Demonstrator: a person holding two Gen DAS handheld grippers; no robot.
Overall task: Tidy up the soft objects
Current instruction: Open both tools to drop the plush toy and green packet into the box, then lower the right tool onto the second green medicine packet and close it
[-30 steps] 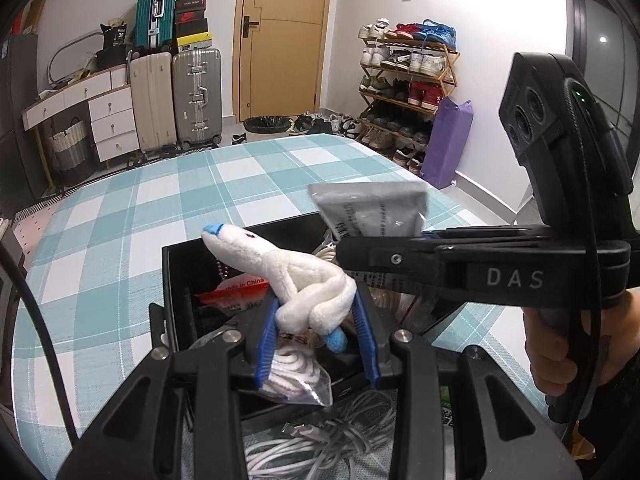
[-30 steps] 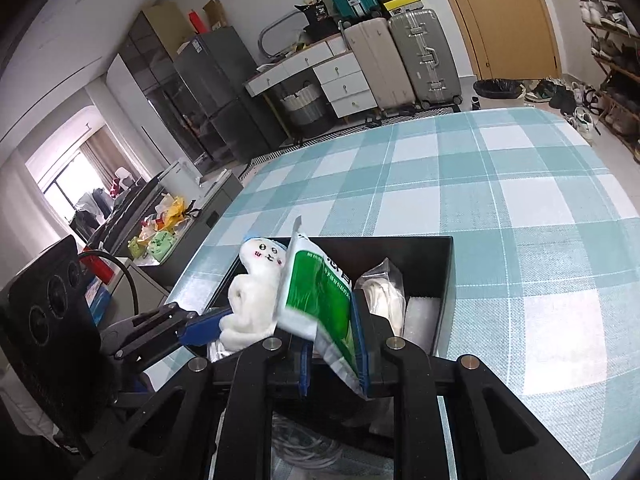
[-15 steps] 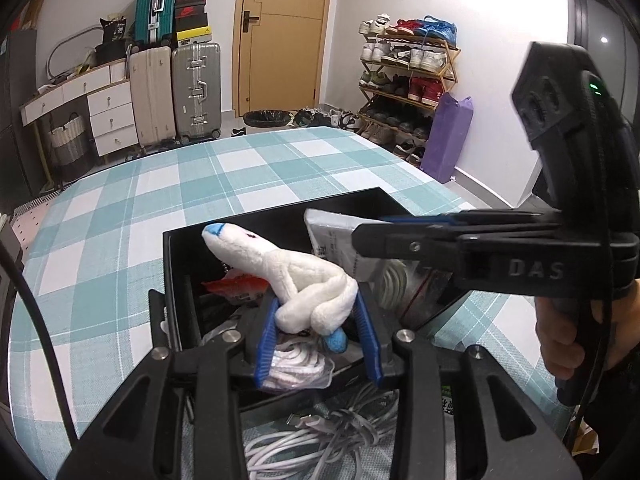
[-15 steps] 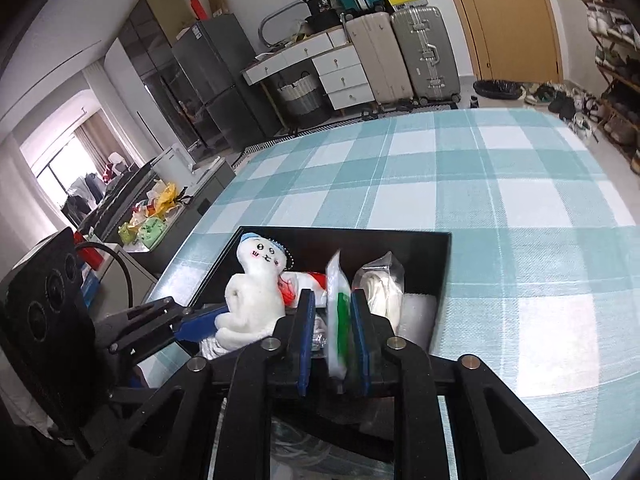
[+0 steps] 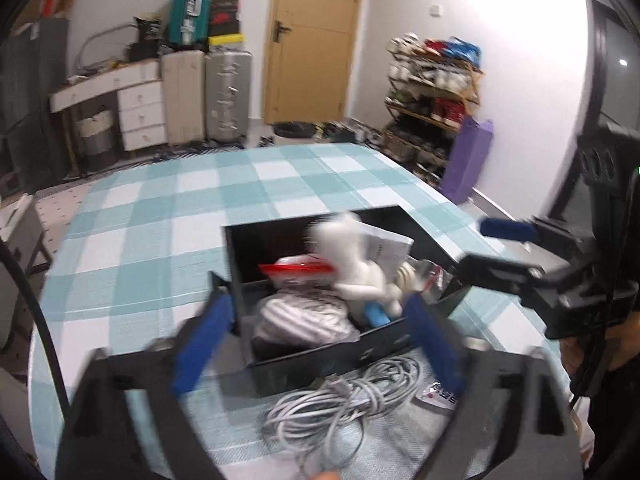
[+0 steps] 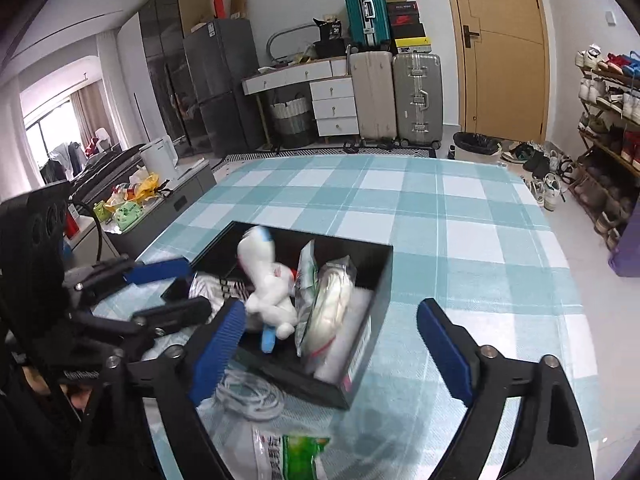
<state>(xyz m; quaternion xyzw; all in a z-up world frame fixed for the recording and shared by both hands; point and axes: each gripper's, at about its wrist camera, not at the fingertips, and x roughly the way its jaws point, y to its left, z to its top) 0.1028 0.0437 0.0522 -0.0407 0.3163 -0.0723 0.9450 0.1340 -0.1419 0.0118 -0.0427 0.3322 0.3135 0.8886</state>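
Observation:
A white plush toy (image 5: 356, 268) (image 6: 268, 288) lies loose in the black box (image 5: 312, 354) (image 6: 378, 276), free of any grip. Beside it a green-and-white packet (image 6: 306, 276) stands on edge, next to a clear bag of white stuff (image 6: 332, 304). My left gripper (image 5: 316, 320) (image 6: 172, 292) is just short of the box's near wall; its blue jaws are opening wide with nothing between the pads. My right gripper (image 6: 332, 312) (image 5: 508, 248) sits at the box's near right corner, jaws likewise opening and holding nothing.
A coil of white cable (image 5: 344, 404) (image 6: 248, 396) lies on the checked tablecloth (image 6: 460, 240) in front of the box. Another green-and-white packet (image 6: 292, 452) lies at the near edge. A striped cloth (image 5: 304, 316) and a red-edged bag (image 5: 296, 269) fill the box's left part.
Both grippers went from shut to wide open. The plush toy left the left jaws and the packet left the right jaws; both now rest in the box. Both grippers drew back.

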